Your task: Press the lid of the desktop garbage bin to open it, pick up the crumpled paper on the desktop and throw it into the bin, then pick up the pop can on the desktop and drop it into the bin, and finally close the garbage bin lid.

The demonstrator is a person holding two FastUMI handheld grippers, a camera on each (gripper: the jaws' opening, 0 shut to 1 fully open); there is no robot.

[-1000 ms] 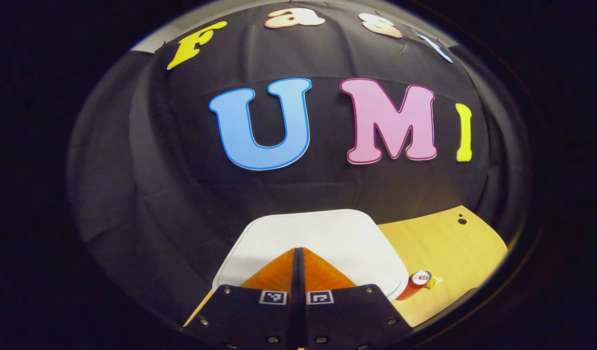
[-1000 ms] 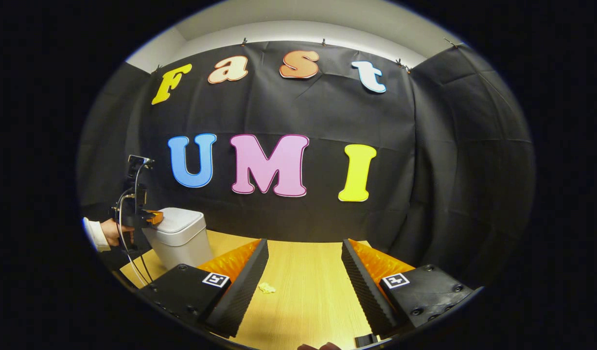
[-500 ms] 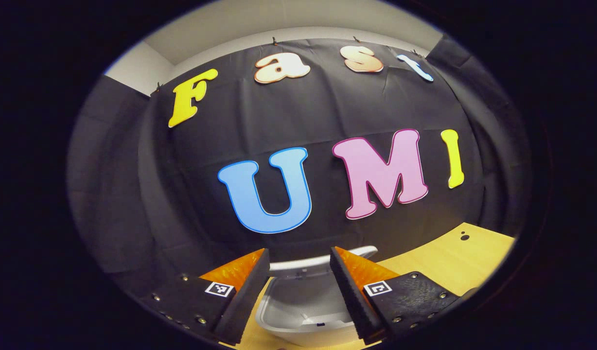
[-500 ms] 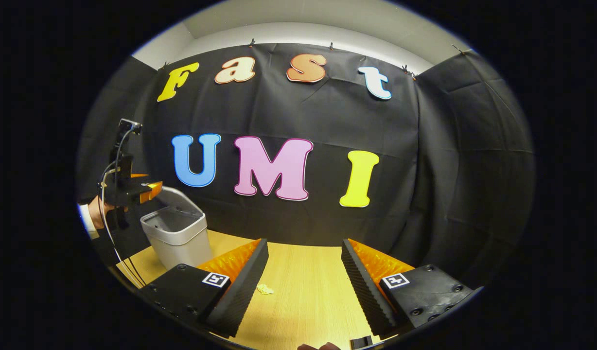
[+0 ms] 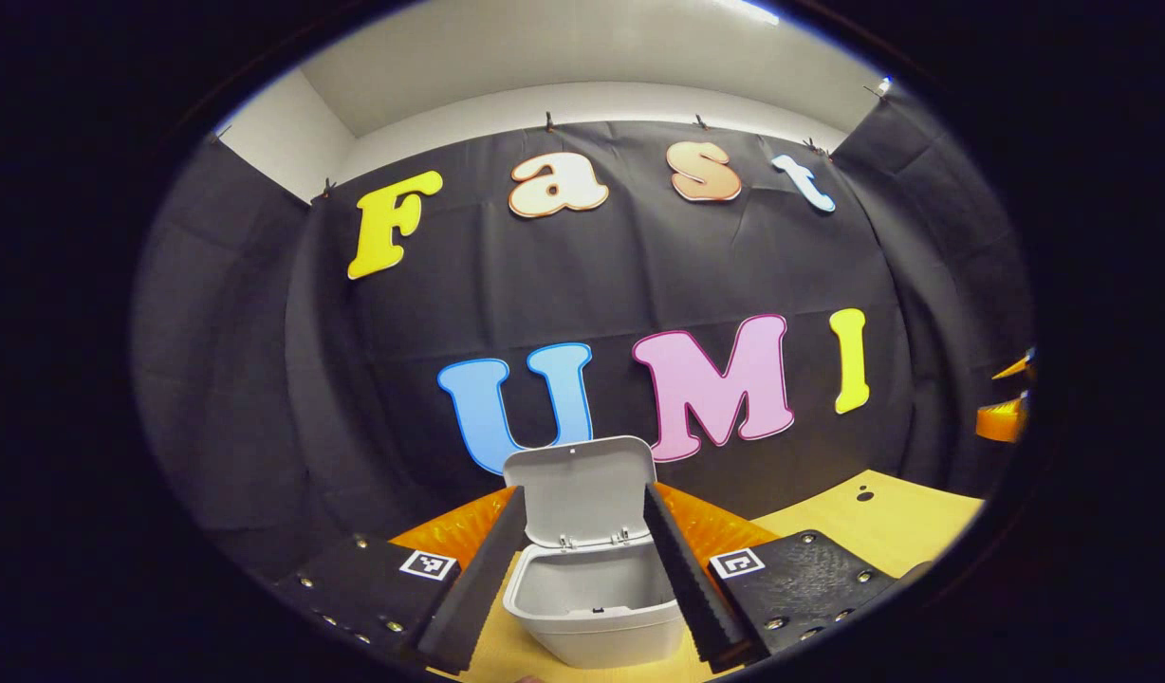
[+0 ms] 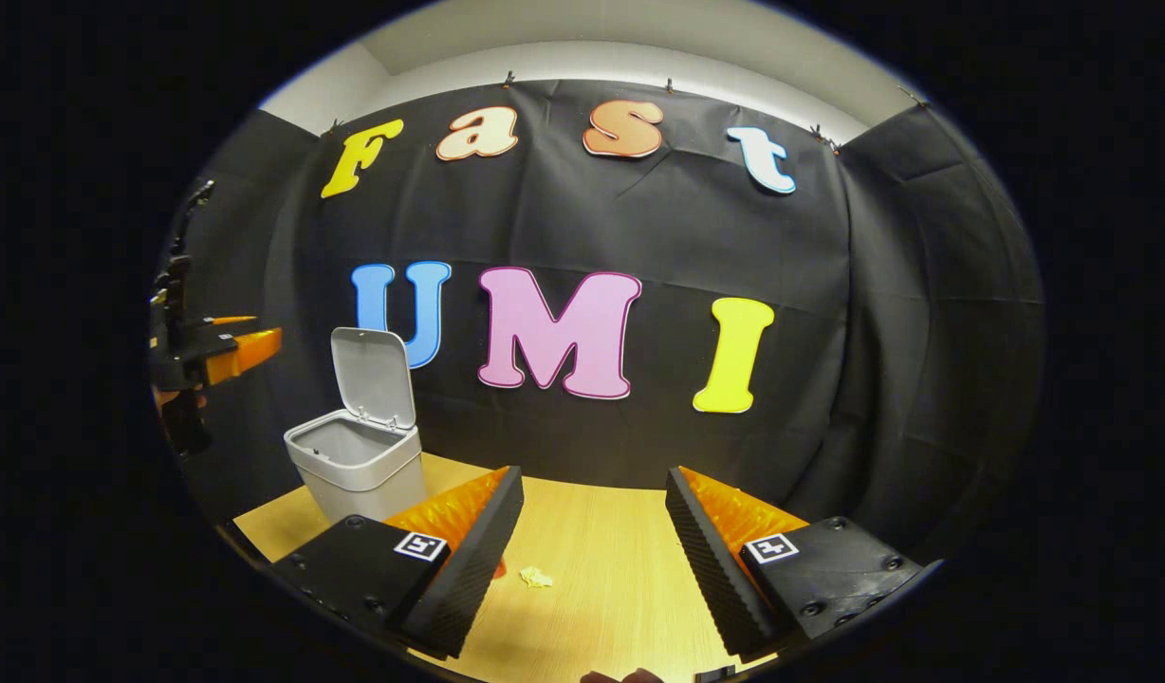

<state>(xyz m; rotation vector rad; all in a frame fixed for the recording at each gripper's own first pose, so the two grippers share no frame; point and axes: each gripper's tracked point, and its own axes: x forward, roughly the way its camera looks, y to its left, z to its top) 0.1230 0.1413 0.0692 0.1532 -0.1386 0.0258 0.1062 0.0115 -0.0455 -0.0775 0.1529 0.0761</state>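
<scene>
Right tool [image 6: 594, 541] gapes over the crumpled paper, bin already open.

Its fingers stand spread and empty at the bottom of the right gripper view, and the crumpled paper [image 6: 535, 576] lies on the surface [image 6: 601, 607] between them, nearer the left finger, low and just ahead. That makes this the nearer hand for the pickup, by my judgement. The left tool [image 5: 582, 560] is also spread and empty, the bin [image 5: 594, 607] framed between its fingers at bottom centre. A second ago that tool was clenched on the flat lid [image 5: 580, 493]; now it has drawn up and back, and the lid stands upright. A red sliver beside the right tool's left finger may be the can; I cannot tell.
</scene>
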